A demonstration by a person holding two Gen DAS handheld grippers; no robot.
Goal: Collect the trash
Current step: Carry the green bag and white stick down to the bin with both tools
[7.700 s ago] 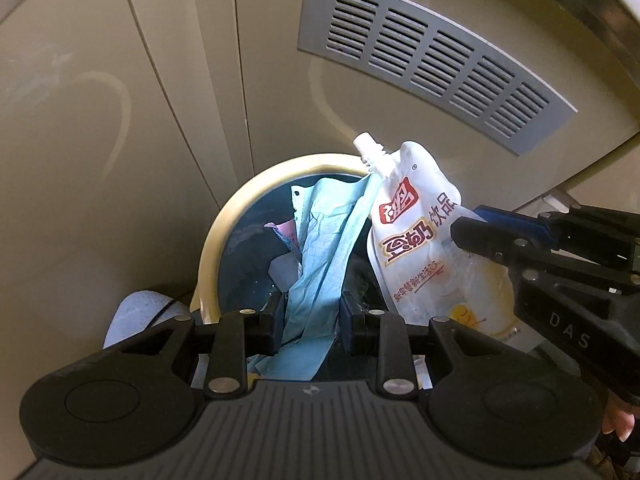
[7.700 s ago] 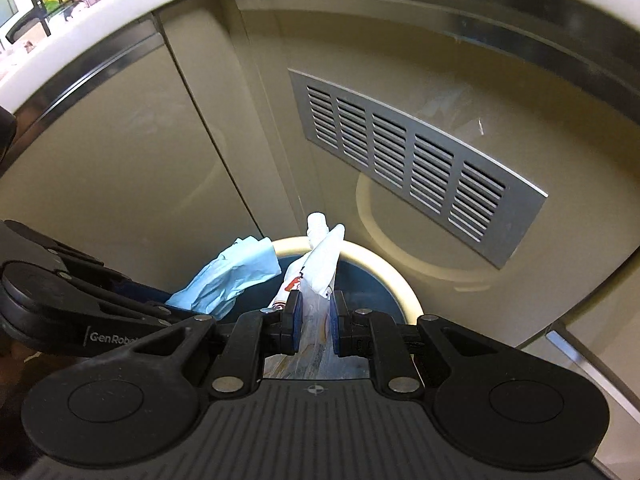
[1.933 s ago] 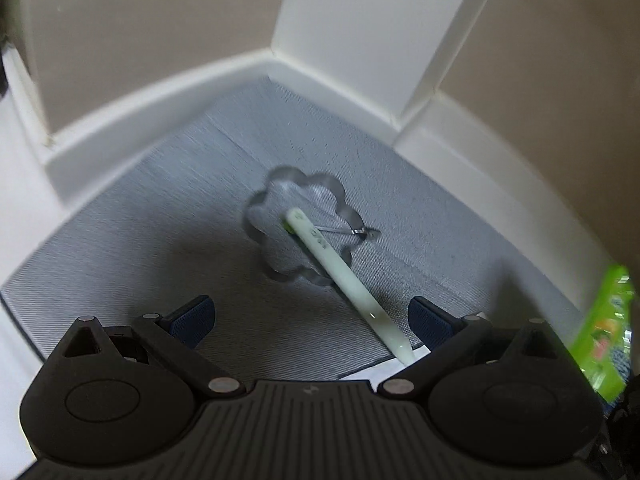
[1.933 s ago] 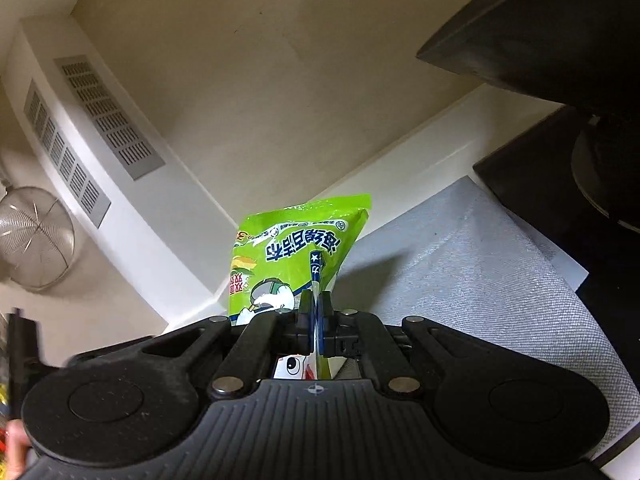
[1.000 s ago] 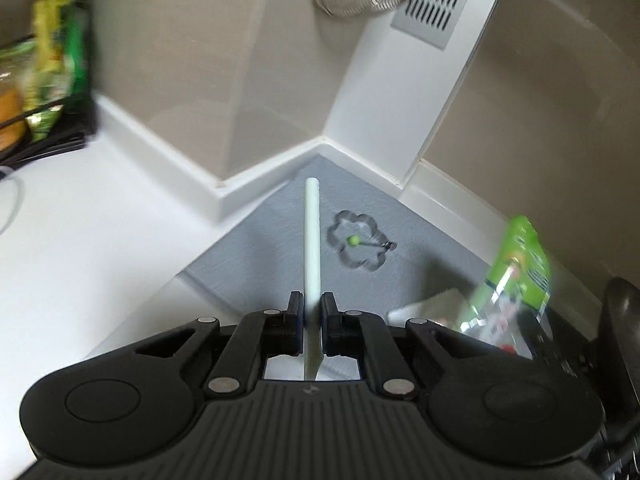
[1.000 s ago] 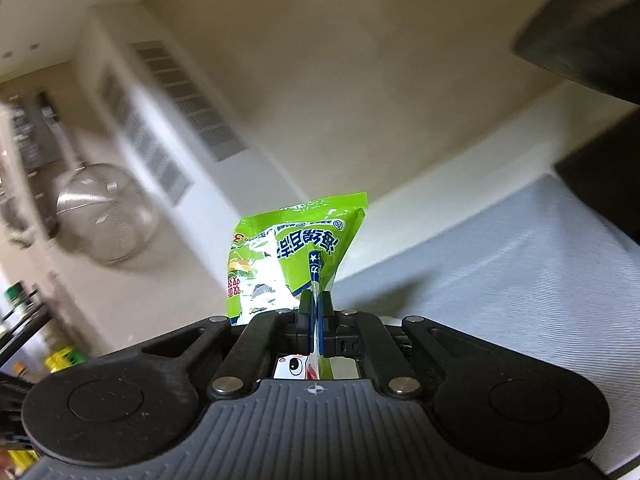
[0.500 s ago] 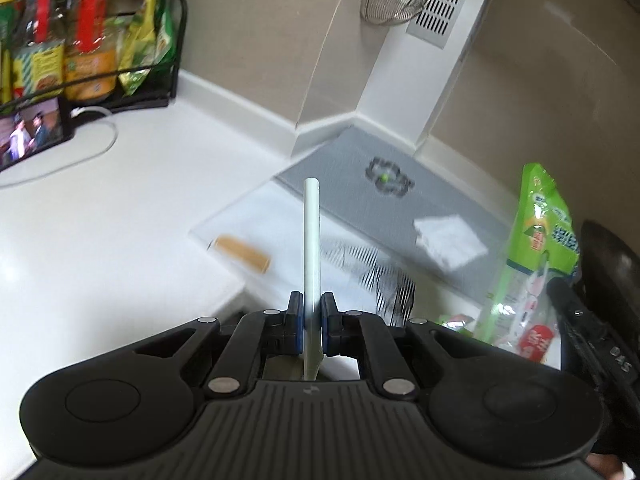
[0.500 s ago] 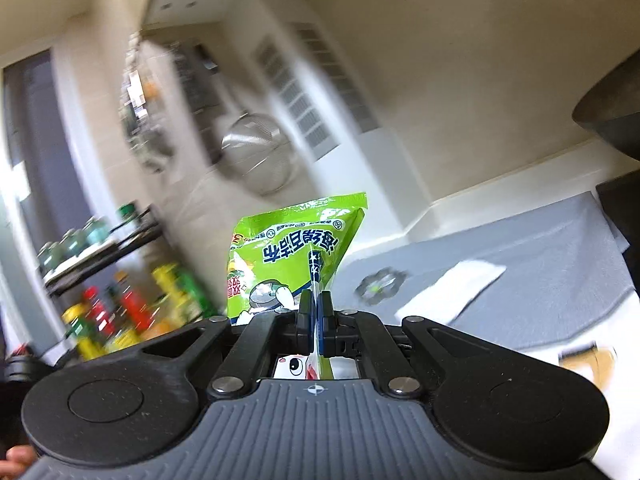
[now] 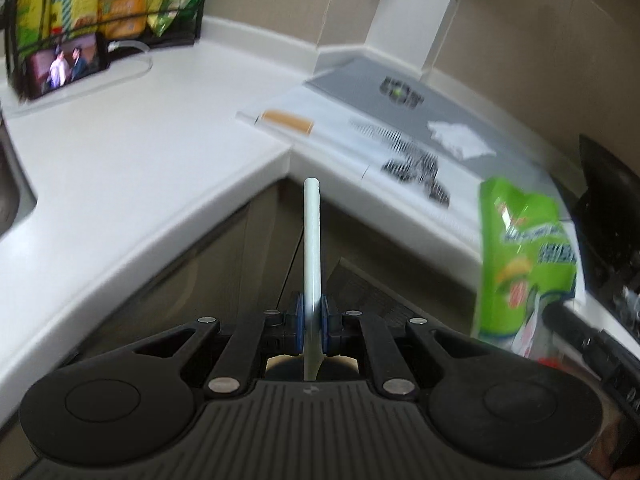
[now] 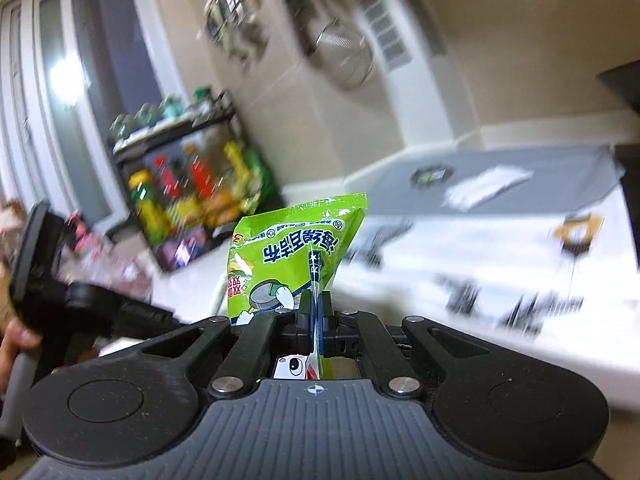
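My left gripper (image 9: 311, 316) is shut on a pale green-white straw (image 9: 311, 240) that sticks up and forward from the pads. It hangs in front of the inner corner of the white counter (image 9: 132, 168), above the cabinet fronts. My right gripper (image 10: 316, 320) is shut on the edge of a green snack bag (image 10: 288, 252); the same green bag (image 9: 524, 256) shows at the right of the left wrist view. A white crumpled tissue (image 9: 460, 140) lies on the grey mat (image 9: 352, 80). No bin is in view.
A brown stub (image 9: 288, 121) and black-striped wrappers (image 9: 412, 164) lie on the counter's right wing. A flower-shaped ring (image 9: 400, 92) sits on the mat. A rack of bottles (image 9: 108, 4) and a phone (image 9: 64, 66) stand at the back left. A dark pan (image 9: 608, 184) is at the right.
Both grippers have pulled back from the counter corner, which now lies farther away. The left one has sunk to the counter edge; the right view has swung left toward the rack and window.
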